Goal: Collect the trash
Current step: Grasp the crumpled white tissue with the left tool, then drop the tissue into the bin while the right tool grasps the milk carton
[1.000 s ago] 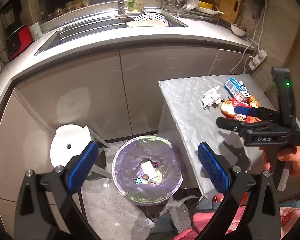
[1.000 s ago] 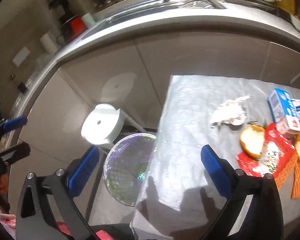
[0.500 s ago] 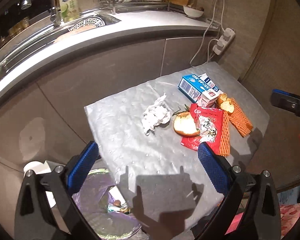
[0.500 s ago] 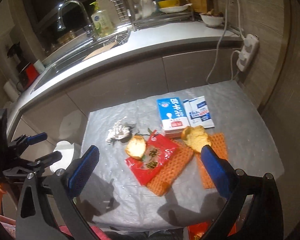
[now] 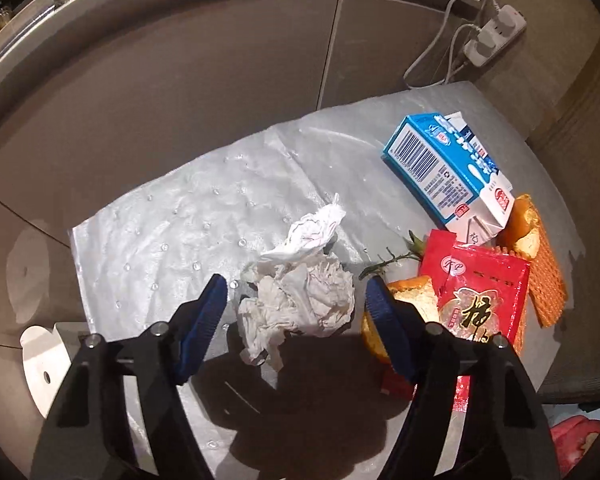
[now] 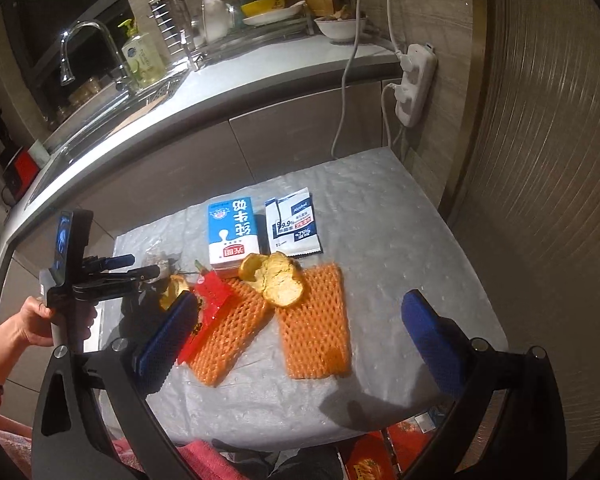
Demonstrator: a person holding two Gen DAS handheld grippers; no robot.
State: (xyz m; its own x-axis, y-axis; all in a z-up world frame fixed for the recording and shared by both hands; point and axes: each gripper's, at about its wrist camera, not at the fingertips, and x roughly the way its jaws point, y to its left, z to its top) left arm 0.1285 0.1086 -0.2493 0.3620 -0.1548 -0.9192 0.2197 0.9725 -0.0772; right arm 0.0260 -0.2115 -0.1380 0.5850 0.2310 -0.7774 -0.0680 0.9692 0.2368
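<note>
A crumpled white tissue (image 5: pixel 300 288) lies on the silver-covered table (image 5: pixel 180 220). My left gripper (image 5: pixel 296 300) is open, its blue pads either side of the tissue, not closed on it. Beside it lie an orange peel (image 5: pixel 416 304), a red snack packet (image 5: pixel 480 296), a blue milk carton (image 5: pixel 448 172) and orange foam netting (image 5: pixel 544 280). In the right wrist view my right gripper (image 6: pixel 300 332) is open and empty above two foam nets (image 6: pixel 312 328), with peel (image 6: pixel 276 280), the milk carton (image 6: pixel 233 232) and a wipes packet (image 6: pixel 294 224) beyond. The left gripper (image 6: pixel 140 266) shows at the left.
Grey kitchen cabinets (image 5: pixel 220 80) and a counter with sink and dish rack (image 6: pixel 228 12) stand behind the table. A power strip (image 6: pixel 414 80) with cables hangs on the right wall. A white stool (image 5: pixel 40 368) stands left of the table.
My left gripper has swung from above the trash bin to the table and come down around the tissue. My right gripper has moved over the foam nets.
</note>
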